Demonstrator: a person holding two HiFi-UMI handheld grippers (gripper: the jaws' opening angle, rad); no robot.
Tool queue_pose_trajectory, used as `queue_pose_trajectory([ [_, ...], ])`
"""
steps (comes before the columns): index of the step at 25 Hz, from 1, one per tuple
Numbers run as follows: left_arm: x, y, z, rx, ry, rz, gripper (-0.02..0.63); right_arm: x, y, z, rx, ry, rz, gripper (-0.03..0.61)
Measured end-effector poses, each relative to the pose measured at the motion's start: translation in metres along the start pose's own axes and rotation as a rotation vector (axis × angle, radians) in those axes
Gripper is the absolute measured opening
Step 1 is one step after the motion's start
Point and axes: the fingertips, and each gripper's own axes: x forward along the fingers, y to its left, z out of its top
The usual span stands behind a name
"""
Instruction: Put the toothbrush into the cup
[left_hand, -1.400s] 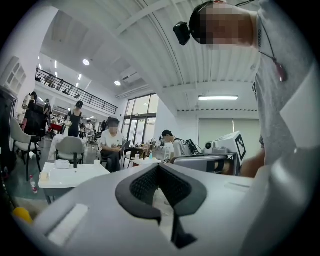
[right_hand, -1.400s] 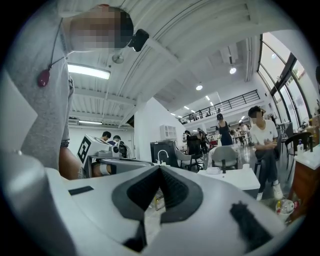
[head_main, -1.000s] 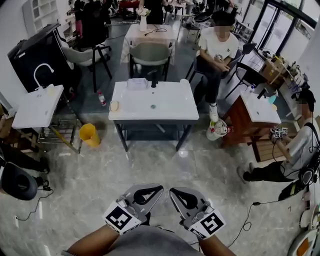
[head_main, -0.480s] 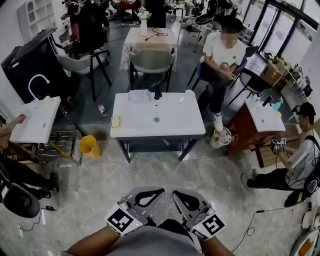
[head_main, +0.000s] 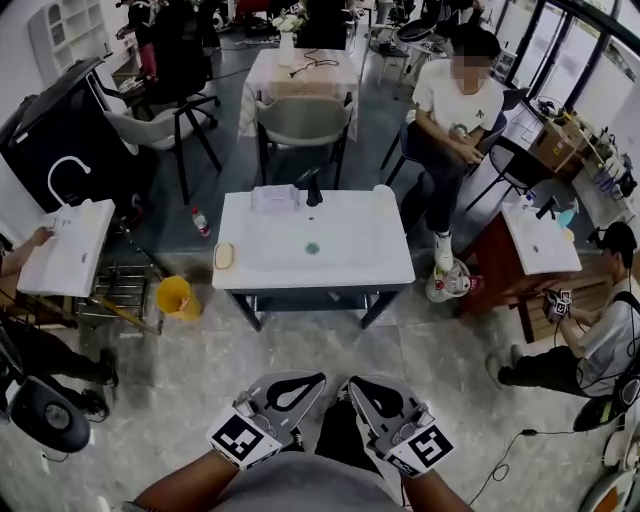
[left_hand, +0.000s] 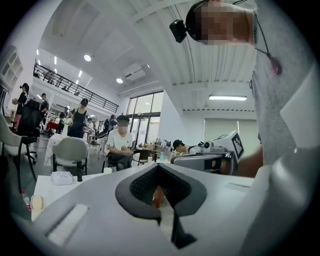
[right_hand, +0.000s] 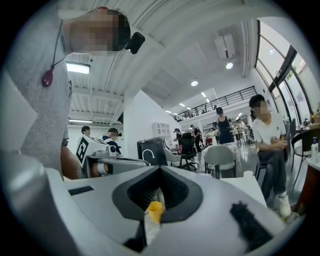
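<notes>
Both grippers are held close to the body at the bottom of the head view, well short of the white sink table (head_main: 390, 268). My left gripper (head_main: 300, 381) and my right gripper (head_main: 352, 386) are side by side, both shut and empty. A small white cup (head_main: 384, 190) stands at the table's back right corner; it also shows in the left gripper view as the cup (left_hand: 106, 170) and in the right gripper view as the cup (right_hand: 247, 174). From this distance I cannot make out a toothbrush. The jaws of the left gripper (left_hand: 159, 166) and the right gripper (right_hand: 161, 168) meet at their tips.
On the table are a black faucet (head_main: 313, 188), a white box (head_main: 274, 197) and a soap bar (head_main: 224, 256). A yellow bin (head_main: 173, 297) stands on the floor at the table's left. A seated person (head_main: 455, 110) is behind the table, and another sink stand (head_main: 65, 250) is at left.
The sink table has drawn nearer and lower in the head view as the person walks toward it. Both grippers stay shut and side by side.
</notes>
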Motion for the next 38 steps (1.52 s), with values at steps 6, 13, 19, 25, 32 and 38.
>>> queue_pose_trajectory([
  [6,0.066,0.031,0.021,-0.015,-0.023,0.059,0.008,0.011,-0.064,0.012,-0.017,-0.002,0.072,0.012],
  [13,0.139,0.066,0.038,0.017,-0.046,0.145,0.008,0.021,-0.138,0.029,-0.034,0.019,0.177,0.012],
  [19,0.182,0.081,0.04,0.016,-0.036,0.193,0.008,0.025,-0.186,0.036,-0.047,0.015,0.228,0.012],
  [25,0.211,0.098,0.043,-0.009,-0.03,0.23,0.008,0.033,-0.229,0.036,-0.022,0.028,0.239,0.012],
  [32,0.234,0.14,0.038,0.009,-0.011,0.242,0.008,0.069,-0.267,0.026,-0.014,0.06,0.242,0.012],
  [38,0.249,0.198,0.033,0.016,-0.012,0.247,0.006,0.118,-0.304,0.023,-0.025,0.077,0.22,0.012],
])
